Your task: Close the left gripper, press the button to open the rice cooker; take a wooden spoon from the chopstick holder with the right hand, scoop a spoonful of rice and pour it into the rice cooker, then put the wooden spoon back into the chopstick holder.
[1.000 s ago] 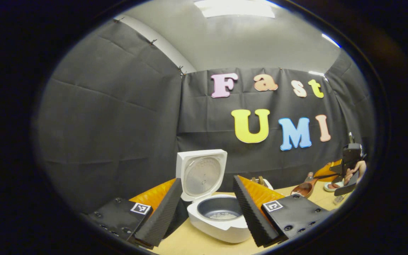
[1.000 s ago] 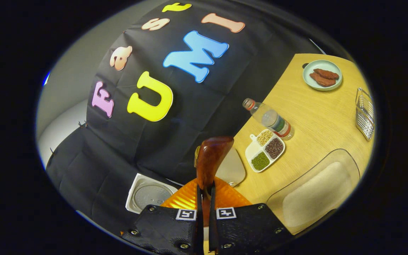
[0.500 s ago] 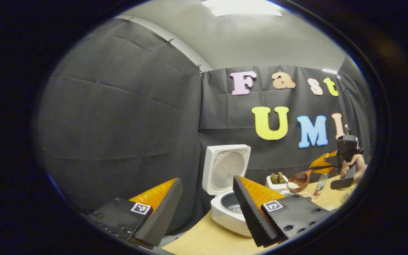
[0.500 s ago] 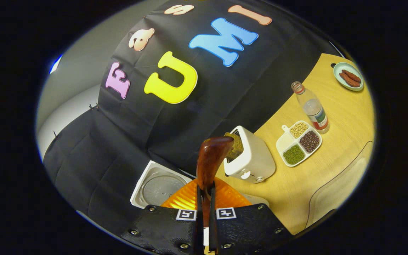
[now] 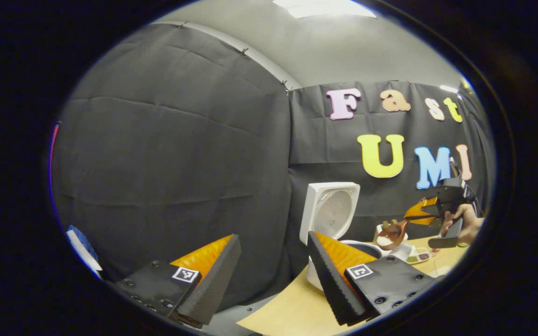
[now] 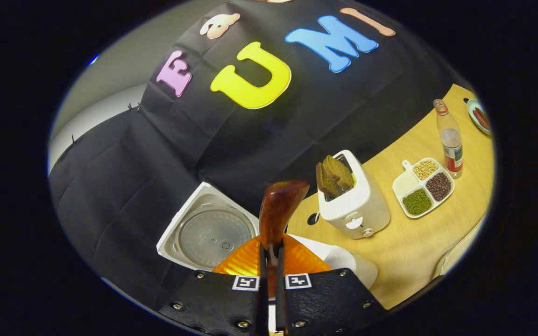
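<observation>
The white rice cooker (image 5: 315, 279) stands with its lid (image 5: 329, 212) up, just beyond my left gripper (image 5: 271, 280), which is open and holds nothing. Farther right, a hand (image 5: 460, 224) holds my right gripper (image 5: 414, 216), shut on the handle of the wooden spoon (image 5: 390, 233). The spoon carries white rice and hangs above the cooker's right rim. In the right gripper view the spoon (image 6: 280, 210) sticks out from the right gripper (image 6: 269, 254), over the open lid (image 6: 210, 235) and the cooker's white body (image 6: 348, 259).
A white toaster (image 6: 353, 205) with dark bread stands right of the cooker. Beyond it lie a divided dish of beans (image 6: 421, 186), a bottle (image 6: 449, 140) and a plate (image 6: 479, 116) on the wooden table (image 6: 414, 242). Black cloth walls close the back and the left.
My left gripper has swung left, away from the cooker, still open. My right gripper has carried the rice-filled spoon left, from the far table to the cooker's rim.
</observation>
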Tool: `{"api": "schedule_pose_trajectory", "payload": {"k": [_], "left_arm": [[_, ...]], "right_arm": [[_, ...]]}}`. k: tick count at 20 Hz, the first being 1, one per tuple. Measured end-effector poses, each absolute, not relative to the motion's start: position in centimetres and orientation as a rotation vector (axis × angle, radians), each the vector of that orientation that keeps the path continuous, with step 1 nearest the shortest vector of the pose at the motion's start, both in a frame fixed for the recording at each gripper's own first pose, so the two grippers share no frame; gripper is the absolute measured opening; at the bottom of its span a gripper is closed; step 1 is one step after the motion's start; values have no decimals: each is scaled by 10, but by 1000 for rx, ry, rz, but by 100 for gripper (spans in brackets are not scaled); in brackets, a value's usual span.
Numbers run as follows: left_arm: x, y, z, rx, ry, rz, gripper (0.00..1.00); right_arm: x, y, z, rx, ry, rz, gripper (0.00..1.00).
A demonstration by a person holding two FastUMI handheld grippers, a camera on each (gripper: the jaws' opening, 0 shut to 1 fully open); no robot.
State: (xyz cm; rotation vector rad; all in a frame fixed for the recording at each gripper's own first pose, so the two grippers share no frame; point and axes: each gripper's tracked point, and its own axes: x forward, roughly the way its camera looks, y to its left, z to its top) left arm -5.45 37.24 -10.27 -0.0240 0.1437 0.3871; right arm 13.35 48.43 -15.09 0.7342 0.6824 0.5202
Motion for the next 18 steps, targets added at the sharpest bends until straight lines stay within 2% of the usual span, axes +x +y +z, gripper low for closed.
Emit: {"api": "schedule_pose_trajectory", "payload": {"k": [9,15,16,18], "left_arm": [[-80,399,-108,-23,175,484,98],[-82,402,-115,-23,195,501,97],[-83,403,-115,-23,195,500,94],[-83,403,-114,-23,197,498,97]], "right_arm": [[130,555,-164,345,579,632,6],[125,574,-163,62,460,705,6],[124,574,-162,26,442,714,6],[122,577,-159,-62,397,737,6]]}}
